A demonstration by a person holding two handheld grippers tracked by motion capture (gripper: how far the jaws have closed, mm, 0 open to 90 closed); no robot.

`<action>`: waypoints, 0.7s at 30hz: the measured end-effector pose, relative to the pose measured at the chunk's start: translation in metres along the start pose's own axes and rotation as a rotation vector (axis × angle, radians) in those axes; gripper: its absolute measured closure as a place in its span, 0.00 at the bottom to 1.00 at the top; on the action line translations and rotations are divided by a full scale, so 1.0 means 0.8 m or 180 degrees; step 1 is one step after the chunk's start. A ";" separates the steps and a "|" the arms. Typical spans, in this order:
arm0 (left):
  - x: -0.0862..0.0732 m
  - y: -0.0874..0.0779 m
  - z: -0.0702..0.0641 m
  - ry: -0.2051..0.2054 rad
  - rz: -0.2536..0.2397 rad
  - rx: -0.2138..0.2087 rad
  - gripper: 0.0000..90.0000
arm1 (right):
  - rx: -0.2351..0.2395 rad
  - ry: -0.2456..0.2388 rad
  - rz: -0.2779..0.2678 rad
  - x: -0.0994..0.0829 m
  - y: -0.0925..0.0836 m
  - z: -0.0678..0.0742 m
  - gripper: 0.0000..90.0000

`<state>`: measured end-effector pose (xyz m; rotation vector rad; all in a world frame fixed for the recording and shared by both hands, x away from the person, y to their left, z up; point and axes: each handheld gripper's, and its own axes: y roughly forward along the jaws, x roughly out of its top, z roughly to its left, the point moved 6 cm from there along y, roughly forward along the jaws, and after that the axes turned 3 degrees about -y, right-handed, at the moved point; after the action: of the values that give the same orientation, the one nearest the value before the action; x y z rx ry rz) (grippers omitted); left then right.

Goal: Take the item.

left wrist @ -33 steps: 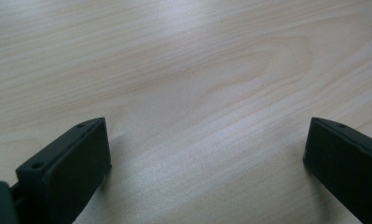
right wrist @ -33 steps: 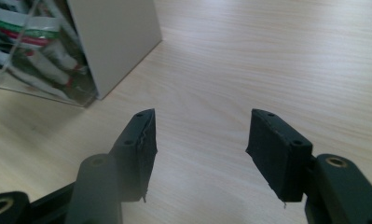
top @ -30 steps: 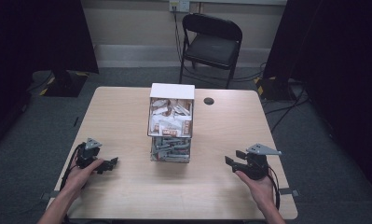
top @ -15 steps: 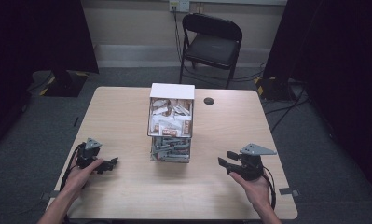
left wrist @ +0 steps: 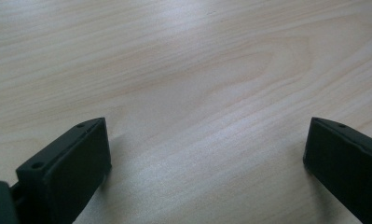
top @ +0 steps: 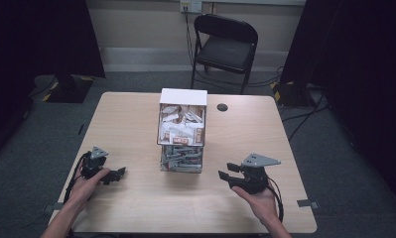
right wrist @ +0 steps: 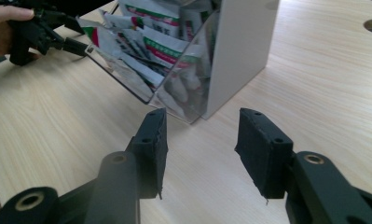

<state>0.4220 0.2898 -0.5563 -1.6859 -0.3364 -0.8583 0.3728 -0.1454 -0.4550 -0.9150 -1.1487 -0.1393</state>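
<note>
Two black two-jaw grippers on the pale wooden table. Left gripper: jaws wide, empty, parked. Right gripper: jaws half-narrowed, just closing on nothing, aimed at the clear-fronted white dispenser box of sachets (mid-table, near its corner), presumably lining up a grasp.

Dim studio room with light wooden table and folding chair

Black folding chair behind the table's far edge; pale wall with wall socket; grey carpet floor; black curtains at both sides; cables on the floor, right
</note>
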 end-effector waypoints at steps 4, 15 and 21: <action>0.000 0.000 0.000 0.0001 0.0001 0.0000 0.00 | 0.0130 -0.0055 -0.0043 0.006 0.005 0.019 0.59; 0.000 0.000 0.000 0.0000 0.0000 0.0000 0.00 | 0.0339 -0.0290 -0.0052 0.030 0.023 0.050 0.63; 0.000 0.000 0.000 0.0000 0.0000 0.0000 0.00 | 0.0424 -0.0375 0.0005 0.038 0.045 0.057 0.66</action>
<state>0.4220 0.2898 -0.5563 -1.6861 -0.3362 -0.8582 0.3721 -0.0807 -0.4449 -0.8145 -1.2511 -0.0073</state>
